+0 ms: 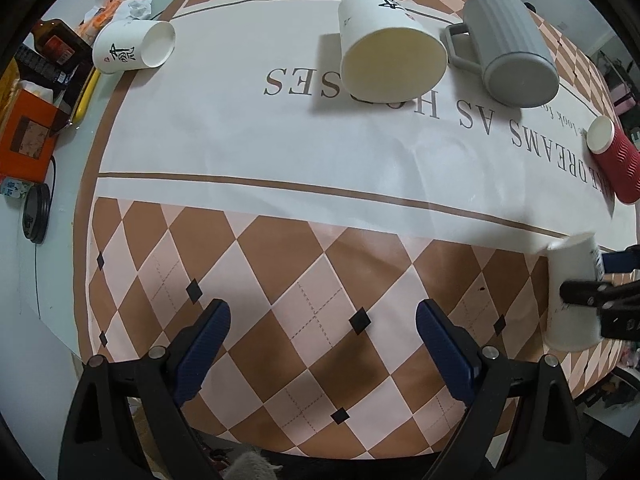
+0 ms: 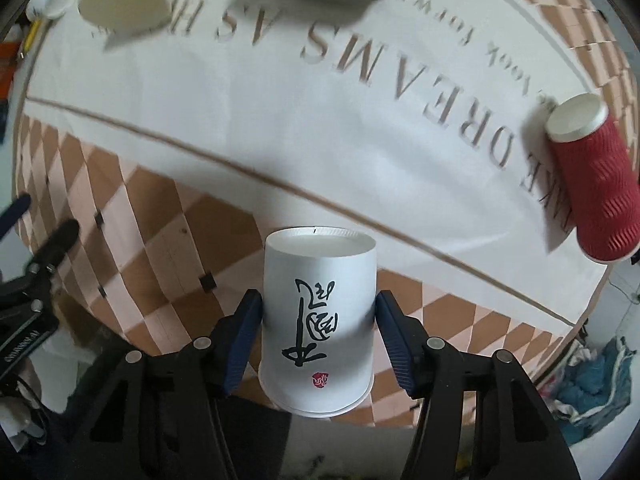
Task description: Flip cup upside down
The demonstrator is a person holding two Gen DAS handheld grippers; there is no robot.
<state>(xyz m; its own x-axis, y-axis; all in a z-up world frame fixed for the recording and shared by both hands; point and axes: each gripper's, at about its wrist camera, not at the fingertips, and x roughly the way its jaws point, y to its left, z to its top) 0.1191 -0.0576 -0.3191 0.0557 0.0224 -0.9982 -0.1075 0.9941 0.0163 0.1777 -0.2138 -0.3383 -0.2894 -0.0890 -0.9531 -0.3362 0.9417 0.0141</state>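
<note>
My right gripper (image 2: 319,320) is shut on a white paper cup (image 2: 318,316) with black calligraphy. The cup is held above the checkered part of the tablecloth, its base end toward the table and its rim end toward the camera. The same cup (image 1: 573,292) and the right gripper (image 1: 596,280) show at the right edge of the left wrist view. My left gripper (image 1: 322,344) is open and empty, hovering over the checkered cloth near the front edge.
A large white cup (image 1: 386,56), a grey mug (image 1: 510,48), a red ribbed cup (image 1: 614,160) and another white calligraphy cup (image 1: 134,46) lie or stand on the tablecloth (image 1: 280,140). Boxes and clutter (image 1: 28,136) sit at the left.
</note>
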